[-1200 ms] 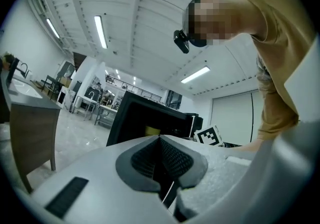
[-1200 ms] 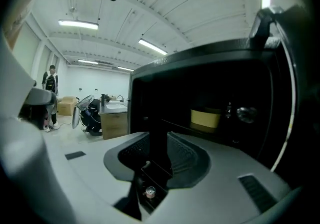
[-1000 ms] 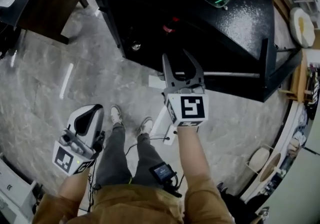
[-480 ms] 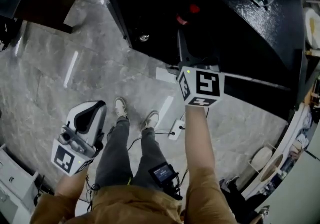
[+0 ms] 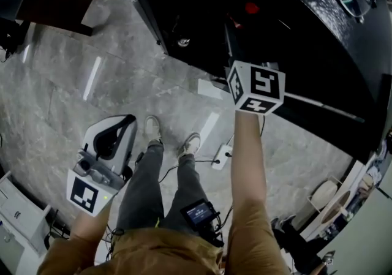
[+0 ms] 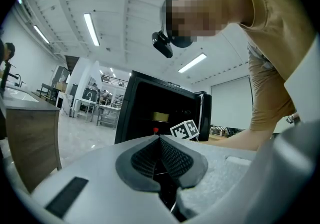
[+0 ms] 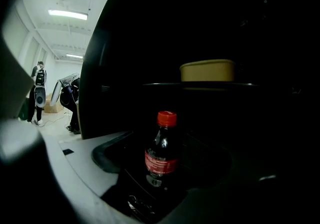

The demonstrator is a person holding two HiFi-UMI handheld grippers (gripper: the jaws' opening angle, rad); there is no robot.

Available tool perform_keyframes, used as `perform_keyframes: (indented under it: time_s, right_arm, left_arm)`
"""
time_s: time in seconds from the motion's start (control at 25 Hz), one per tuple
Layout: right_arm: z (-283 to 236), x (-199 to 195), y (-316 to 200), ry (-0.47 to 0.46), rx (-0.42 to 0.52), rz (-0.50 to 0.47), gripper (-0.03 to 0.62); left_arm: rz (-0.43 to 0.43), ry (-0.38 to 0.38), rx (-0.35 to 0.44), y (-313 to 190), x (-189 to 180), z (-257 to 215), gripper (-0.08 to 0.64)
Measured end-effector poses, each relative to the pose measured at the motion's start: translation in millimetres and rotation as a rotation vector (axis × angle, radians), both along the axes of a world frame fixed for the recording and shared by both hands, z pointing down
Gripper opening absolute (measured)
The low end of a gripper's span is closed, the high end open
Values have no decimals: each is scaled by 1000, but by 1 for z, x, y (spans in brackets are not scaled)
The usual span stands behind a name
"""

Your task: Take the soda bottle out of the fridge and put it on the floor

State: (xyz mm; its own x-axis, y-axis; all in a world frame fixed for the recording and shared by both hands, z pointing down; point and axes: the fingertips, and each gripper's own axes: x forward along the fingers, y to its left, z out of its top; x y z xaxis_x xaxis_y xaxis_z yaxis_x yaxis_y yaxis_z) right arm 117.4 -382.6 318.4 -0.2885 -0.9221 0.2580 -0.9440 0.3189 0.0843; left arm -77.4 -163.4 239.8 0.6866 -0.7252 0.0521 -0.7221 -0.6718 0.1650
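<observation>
The task is barely under way, as far as I can judge: the soda bottle (image 7: pixel 160 143) stands upright inside the fridge (image 5: pixel 318 16), on its lower level under the shelf (image 7: pixel 200 86) that carries a yellow container (image 7: pixel 207 71). Its red cap shows in the head view just inside the dark opening, though I cannot tell how close it stands to the front edge of that level. I reach in with my right gripper (image 7: pixel 167 173), whose jaws are opening and stand wide, one on each side of the bottle. The pads are not pressing on it, so nothing is held. My left gripper (image 6: pixel 160 148) hangs low at my left side over the floor (image 5: pixel 122 84), well apart from the fridge, with its pads together and nothing between them. No part of the task is done so far, though the approach looks nearly complete. What is left, in my judgement, is to close on the bottle's body, lift it clear without knocking the shelf above, draw it out past the front edge, carry it down and set it upright on the grey floor in front of the fridge. A cable lies near my feet there, so the spot needs choosing with care.
</observation>
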Motion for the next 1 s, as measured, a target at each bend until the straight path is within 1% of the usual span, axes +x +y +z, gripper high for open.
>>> perform_keyframes:
  time_s: [0.16, 0.44, 0.68, 0.84, 1.0]
  right_arm:
    - [7, -2, -10, 11, -4, -10, 314]
    - [15, -3, -25, 28, -3, -1, 316]
    - [16, -5, -34, 46, 9, 7, 314]
    - [20, -7, -34, 60, -1, 5, 314]
    - [24, -2, -38, 56, 3, 33, 314]
  left_arm:
    - [15, -16, -2, -2, 0, 3, 2]
    - [37, -38, -32, 0, -2, 14, 0]
    - [37, -35, -41, -3, -6, 17, 2]
    - [27, -26, -47, -1, -12, 19, 2]
    - [24, -26, -56, -3, -14, 24, 2]
